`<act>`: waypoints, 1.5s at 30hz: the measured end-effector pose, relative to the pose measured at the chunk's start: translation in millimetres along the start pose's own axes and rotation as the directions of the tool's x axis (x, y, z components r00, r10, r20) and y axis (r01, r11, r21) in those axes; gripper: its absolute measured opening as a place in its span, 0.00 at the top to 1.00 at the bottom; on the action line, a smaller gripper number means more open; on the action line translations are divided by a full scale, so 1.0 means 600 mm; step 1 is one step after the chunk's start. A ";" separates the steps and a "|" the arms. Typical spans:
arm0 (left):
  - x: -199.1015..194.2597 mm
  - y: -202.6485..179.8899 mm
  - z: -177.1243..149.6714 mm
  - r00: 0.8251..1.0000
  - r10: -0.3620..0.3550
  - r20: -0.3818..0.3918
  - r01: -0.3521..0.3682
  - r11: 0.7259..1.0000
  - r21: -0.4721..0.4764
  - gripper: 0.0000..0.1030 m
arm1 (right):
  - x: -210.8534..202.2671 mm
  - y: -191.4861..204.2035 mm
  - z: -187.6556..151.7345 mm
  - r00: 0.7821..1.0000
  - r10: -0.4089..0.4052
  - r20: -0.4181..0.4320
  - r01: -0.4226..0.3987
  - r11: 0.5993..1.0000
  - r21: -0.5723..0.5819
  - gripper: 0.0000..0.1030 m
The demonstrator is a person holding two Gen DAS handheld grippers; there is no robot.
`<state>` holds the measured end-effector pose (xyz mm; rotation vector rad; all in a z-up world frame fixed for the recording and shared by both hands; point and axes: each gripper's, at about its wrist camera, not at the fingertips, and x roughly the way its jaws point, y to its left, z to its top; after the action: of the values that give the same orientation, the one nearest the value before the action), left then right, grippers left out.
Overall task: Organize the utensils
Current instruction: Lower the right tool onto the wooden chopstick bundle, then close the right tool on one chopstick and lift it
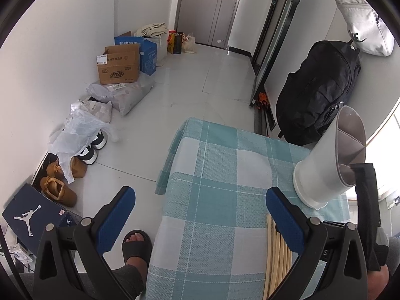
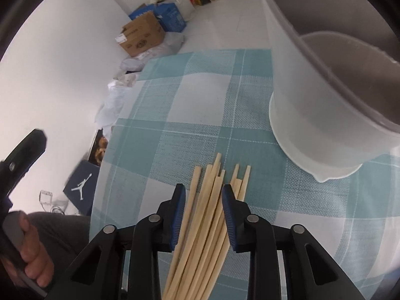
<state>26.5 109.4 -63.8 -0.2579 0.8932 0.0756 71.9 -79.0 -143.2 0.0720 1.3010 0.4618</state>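
On cloth (image 2: 200,125), holder (image 2: 300,125) stands empty, right of chopsticks (image 2: 207,212). Right gripper (image 2: 203,200) straddles chopsticks, contact unclear; left gripper (image 1: 200,212) gapes empty. Jordan logo on box (image 1: 30,217).

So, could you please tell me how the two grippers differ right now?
The left gripper has its jaws spread wide with nothing between them; the right gripper has its jaws narrowed around the chopsticks. The left sits at the table edge, the right over the tablecloth. Both have blue pads.
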 end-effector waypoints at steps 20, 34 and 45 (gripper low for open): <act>0.014 0.023 -0.003 0.999 0.003 -0.044 -0.006 0.999 -0.053 0.01 | -0.032 -0.013 0.003 0.992 0.025 0.122 -0.034 0.997 0.068 1.00; 0.014 0.025 -0.013 0.998 0.041 -0.048 -0.043 0.998 -0.044 0.01 | 0.026 0.017 0.027 0.995 -0.096 -0.022 0.095 0.995 -0.043 1.00; 0.012 0.034 -0.012 0.999 0.025 -0.044 -0.028 0.998 -0.063 0.01 | 0.040 0.069 0.025 0.982 -0.185 -0.024 0.179 0.971 -0.162 0.72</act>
<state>22.1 127.1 -77.5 -0.3082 0.9378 0.1235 78.4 -29.5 -148.1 -0.1895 1.2910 0.4093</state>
